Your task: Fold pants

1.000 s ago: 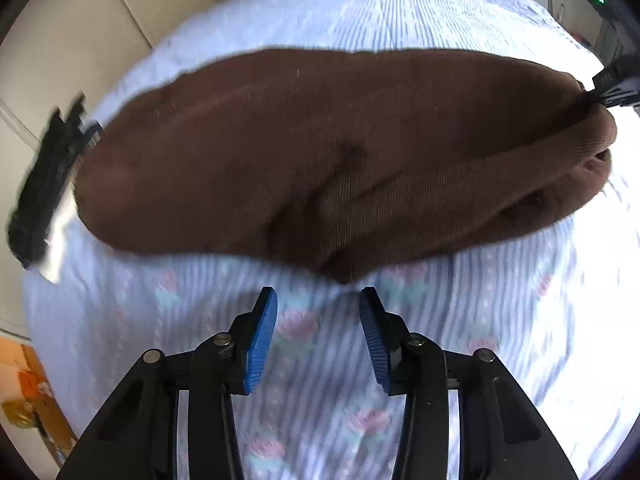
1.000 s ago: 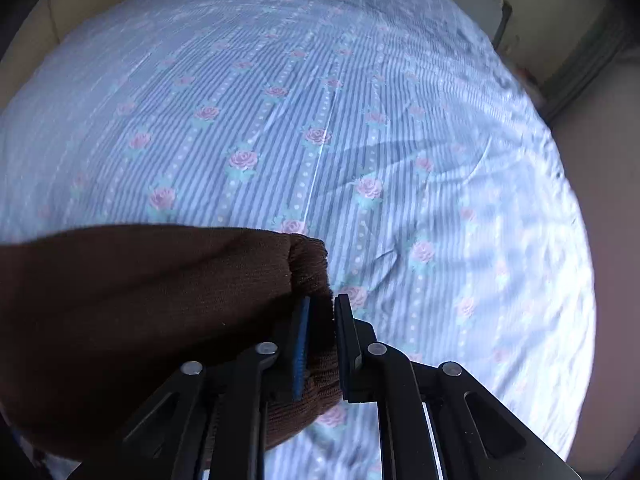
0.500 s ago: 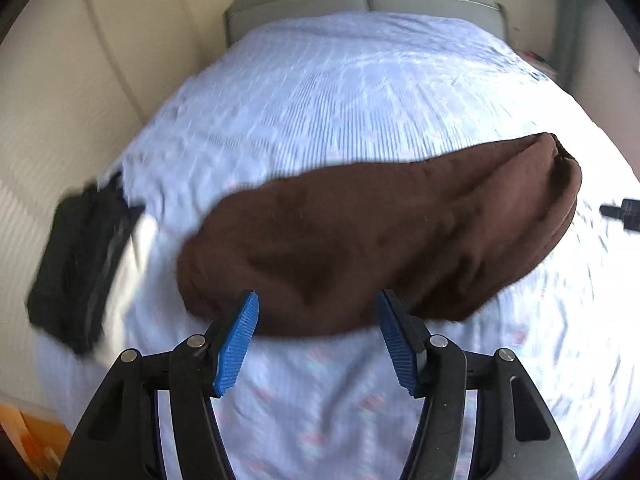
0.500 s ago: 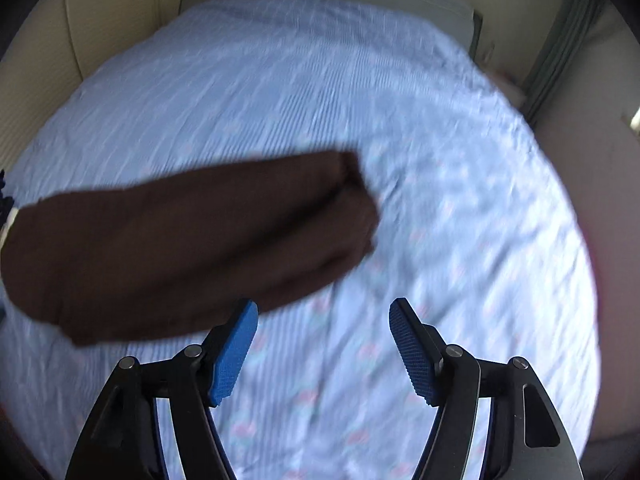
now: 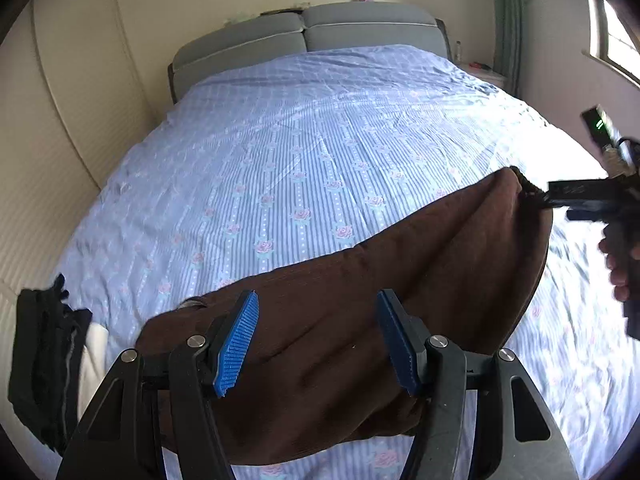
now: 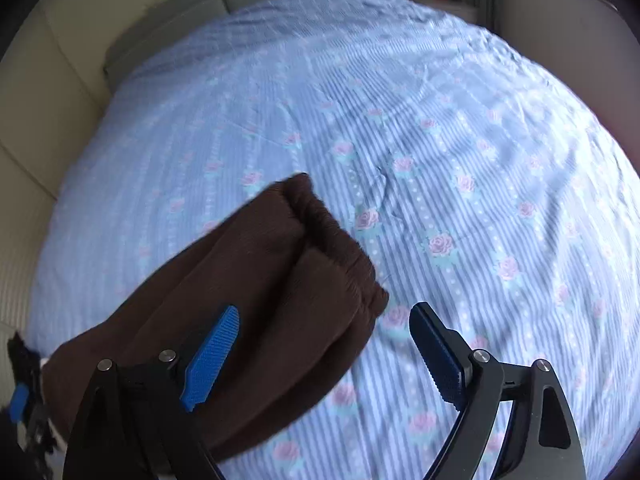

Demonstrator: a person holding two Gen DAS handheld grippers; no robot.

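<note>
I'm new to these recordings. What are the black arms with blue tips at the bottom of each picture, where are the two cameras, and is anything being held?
No robot here: a person carries a hand-held gripper in each hand, and a fisheye camera on each looks forward along its two black fingers with blue pads. One picture is from the left hand-held gripper, the other from the right hand-held gripper. Both look down on a bed with a blue flowered sheet. Brown pants, folded, lie across it; dark clothes sit at the left edge. Nothing is held: both stand open above the pants, and the right jaws have just been opening, with no cloth pinched between them. The person's hand with the right one shows at the left view's right edge.
</note>
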